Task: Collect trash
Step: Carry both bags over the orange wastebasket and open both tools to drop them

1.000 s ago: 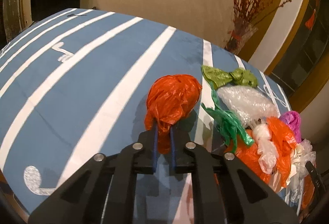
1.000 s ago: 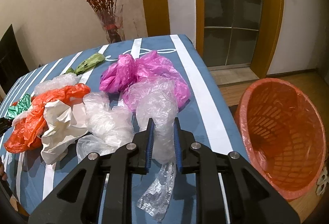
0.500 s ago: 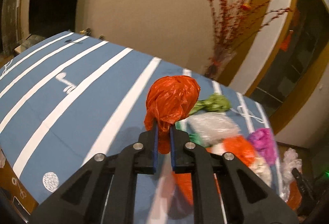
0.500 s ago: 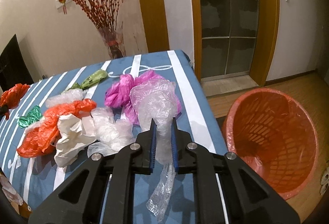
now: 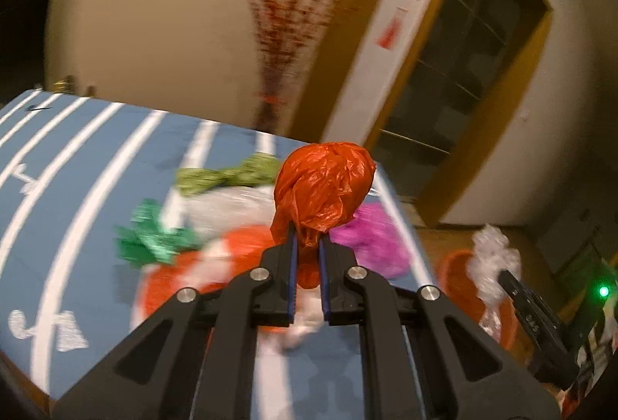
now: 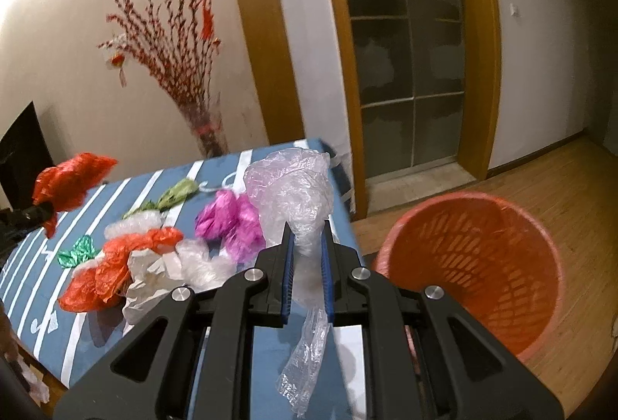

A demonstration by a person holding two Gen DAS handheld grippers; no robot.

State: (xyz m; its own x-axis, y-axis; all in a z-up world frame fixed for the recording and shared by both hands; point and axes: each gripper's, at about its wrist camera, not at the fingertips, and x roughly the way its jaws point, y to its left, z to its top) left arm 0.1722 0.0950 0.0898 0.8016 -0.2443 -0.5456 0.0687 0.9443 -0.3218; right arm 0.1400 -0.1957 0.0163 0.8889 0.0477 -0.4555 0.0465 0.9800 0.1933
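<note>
Your right gripper (image 6: pixel 307 250) pinches a crumpled clear plastic bag (image 6: pixel 293 196), its loose tail hanging down past the jaws at lower centre of the right wrist view. The orange mesh wastebasket (image 6: pixel 475 265) stands on the floor at the right of that frame, mouth open toward you, so this hand looks the nearer one and probably drops first. Your left gripper (image 5: pixel 307 258) is clamped on a balled orange plastic bag (image 5: pixel 324 184), held above the striped tablecloth (image 5: pixel 96 157); there the basket shows only as an orange rim at lower right.
</note>
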